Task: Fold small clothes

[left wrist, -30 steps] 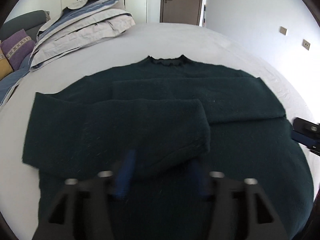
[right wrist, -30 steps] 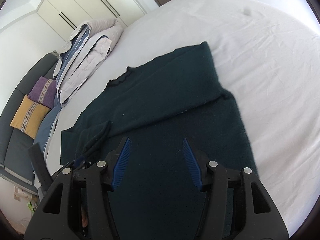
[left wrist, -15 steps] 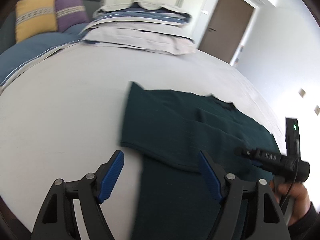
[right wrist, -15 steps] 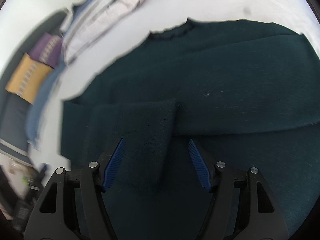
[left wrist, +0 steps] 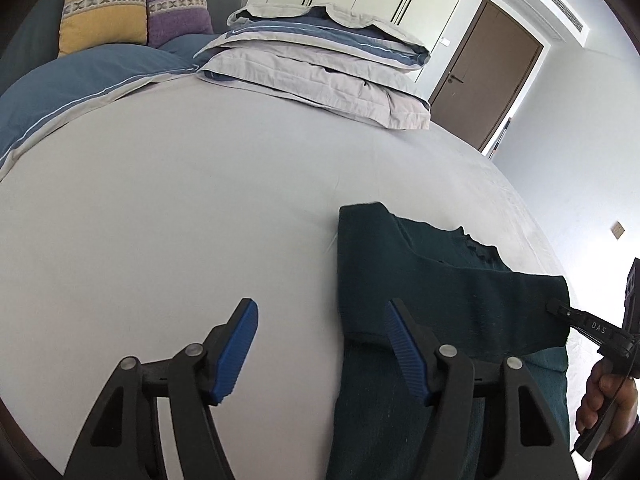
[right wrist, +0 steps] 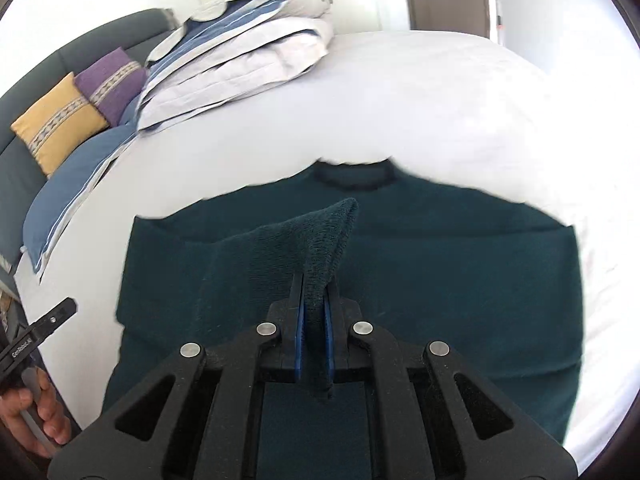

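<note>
Lying flat on the smooth white sheet of the bed (left wrist: 200,200), the dark green knit sweater (right wrist: 440,280) shows a nubbly weave and a ribbed round collar. The right hand-held gripper (right wrist: 314,320) is clamped on a raised fold of that sweater, its ribbed blue pads pinching the cloth into a peak. The left hand-held gripper (left wrist: 320,352) has its jaws apart and closing, straddling the sweater's left edge without pressing it. Letters "DAS" show on the right tool's black arm.
</note>
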`<state>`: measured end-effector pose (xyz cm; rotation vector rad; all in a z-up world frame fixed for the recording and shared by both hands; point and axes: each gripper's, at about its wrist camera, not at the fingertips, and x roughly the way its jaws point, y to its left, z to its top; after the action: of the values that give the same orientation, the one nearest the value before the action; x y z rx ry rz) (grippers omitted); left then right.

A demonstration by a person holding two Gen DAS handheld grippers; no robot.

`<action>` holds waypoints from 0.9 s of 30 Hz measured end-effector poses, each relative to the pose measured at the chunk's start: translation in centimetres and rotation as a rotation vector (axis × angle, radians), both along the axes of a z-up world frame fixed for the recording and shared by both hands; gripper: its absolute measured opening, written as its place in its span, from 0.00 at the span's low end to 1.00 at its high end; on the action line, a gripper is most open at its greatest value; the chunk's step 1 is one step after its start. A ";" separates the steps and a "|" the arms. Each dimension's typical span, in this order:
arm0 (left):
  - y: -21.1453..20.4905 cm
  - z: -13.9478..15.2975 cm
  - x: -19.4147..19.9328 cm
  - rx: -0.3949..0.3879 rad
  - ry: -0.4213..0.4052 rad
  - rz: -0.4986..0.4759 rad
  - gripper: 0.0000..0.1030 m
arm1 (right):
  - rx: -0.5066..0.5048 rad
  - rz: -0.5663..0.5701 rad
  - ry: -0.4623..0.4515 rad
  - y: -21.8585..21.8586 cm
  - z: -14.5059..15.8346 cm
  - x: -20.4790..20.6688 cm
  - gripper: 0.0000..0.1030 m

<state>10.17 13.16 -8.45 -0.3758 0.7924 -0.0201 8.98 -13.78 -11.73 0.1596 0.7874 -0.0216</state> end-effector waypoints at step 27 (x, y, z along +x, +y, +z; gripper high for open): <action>-5.9 -6.4 16.8 0.206 0.188 -0.100 0.28 | 0.077 -0.068 0.060 -8.3 -8.7 1.6 0.09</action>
<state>26.93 7.31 -14.81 -0.1432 0.9894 0.0038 10.54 -22.12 -20.39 0.2596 0.8432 -0.0611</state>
